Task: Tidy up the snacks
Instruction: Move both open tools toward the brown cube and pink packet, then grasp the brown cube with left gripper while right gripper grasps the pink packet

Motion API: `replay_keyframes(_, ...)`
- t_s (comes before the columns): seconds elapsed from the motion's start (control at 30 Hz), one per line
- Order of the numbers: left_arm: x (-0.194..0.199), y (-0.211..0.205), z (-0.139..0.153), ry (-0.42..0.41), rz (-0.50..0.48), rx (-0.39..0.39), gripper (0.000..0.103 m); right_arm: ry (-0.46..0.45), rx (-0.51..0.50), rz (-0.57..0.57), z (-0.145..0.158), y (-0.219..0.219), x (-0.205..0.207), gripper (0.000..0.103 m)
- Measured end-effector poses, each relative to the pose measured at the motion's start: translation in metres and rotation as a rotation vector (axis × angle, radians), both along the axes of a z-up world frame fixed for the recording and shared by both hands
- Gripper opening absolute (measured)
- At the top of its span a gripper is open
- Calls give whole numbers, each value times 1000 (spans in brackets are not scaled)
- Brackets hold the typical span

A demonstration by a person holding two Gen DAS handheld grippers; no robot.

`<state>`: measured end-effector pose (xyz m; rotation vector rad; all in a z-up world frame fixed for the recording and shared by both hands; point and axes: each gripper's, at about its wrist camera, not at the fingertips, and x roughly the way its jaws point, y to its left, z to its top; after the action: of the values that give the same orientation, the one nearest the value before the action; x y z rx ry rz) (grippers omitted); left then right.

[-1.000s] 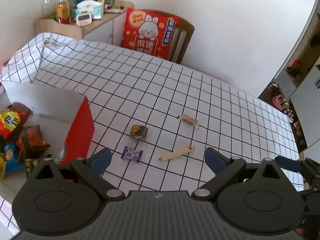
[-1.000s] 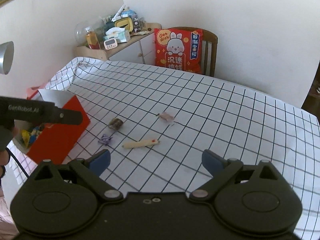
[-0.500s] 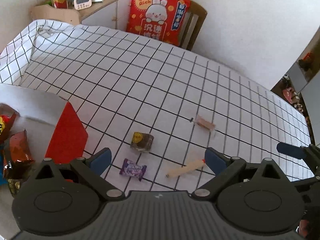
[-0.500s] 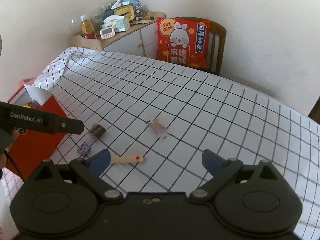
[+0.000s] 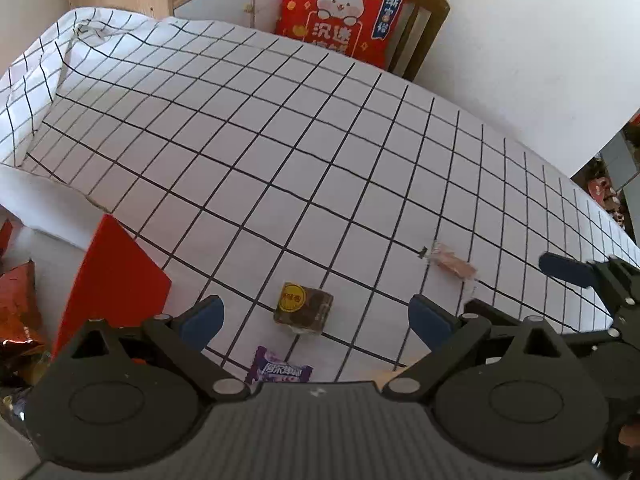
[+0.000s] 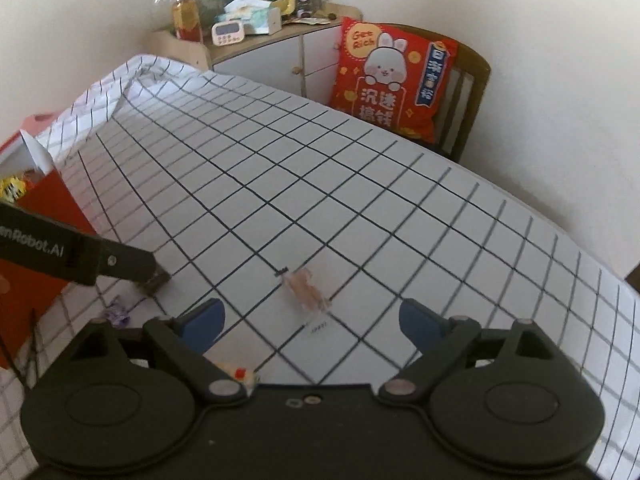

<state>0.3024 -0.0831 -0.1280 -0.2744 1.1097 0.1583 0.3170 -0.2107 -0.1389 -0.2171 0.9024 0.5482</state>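
The left gripper point(image 5: 316, 318) is held open above the brown snack cube point(image 5: 303, 308) on the checked tabletop point(image 5: 280, 152). The right gripper point(image 6: 311, 316), its jaws just narrowed but still wide, is poised empty over the pink wrapped snack point(image 6: 306, 289).

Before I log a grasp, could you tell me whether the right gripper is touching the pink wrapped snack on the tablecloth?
Apart. In the right wrist view the right gripper stands open, and the pink wrapped snack lies on the tablecloth beyond the fingertips, with bare cloth on both sides.
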Motion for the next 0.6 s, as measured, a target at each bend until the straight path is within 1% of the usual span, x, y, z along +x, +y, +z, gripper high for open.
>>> replay_keyframes(0.03, 2, 1, -3, 7, -2, -4, 94, 2, -13, 7, -4, 3, 3, 88)
replay_keyframes(0.17, 7, 3, -14, 31, -2, -8, 89, 9, -48, 32, -18, 14, 12, 80)
replay_keyframes(0.23, 10, 3, -19, 40, -6, -9, 82, 12, -53, 42, -22, 17, 16, 76)
replay_keyframes(0.37, 15, 1, -25, 58, -15, -2, 72, 8, -59, 57, -28, 24, 20, 67)
replay_keyframes(0.43, 17, -1, -28, 66, -18, -3, 63, 12, -58, 65, -30, 28, 21, 61)
replay_keyframes(0.5, 18, -2, -30, 73, -22, -3, 60, 6, -66, 70, -32, 30, 21, 57)
replay_keyframes(0.53, 19, -2, -31, 74, -24, -2, 56, 3, -71, 71, -32, 32, 21, 54)
replay_keyframes(0.6, 21, -3, -32, 78, -20, -3, 53, 4, -77, 73, -34, 33, 21, 49)
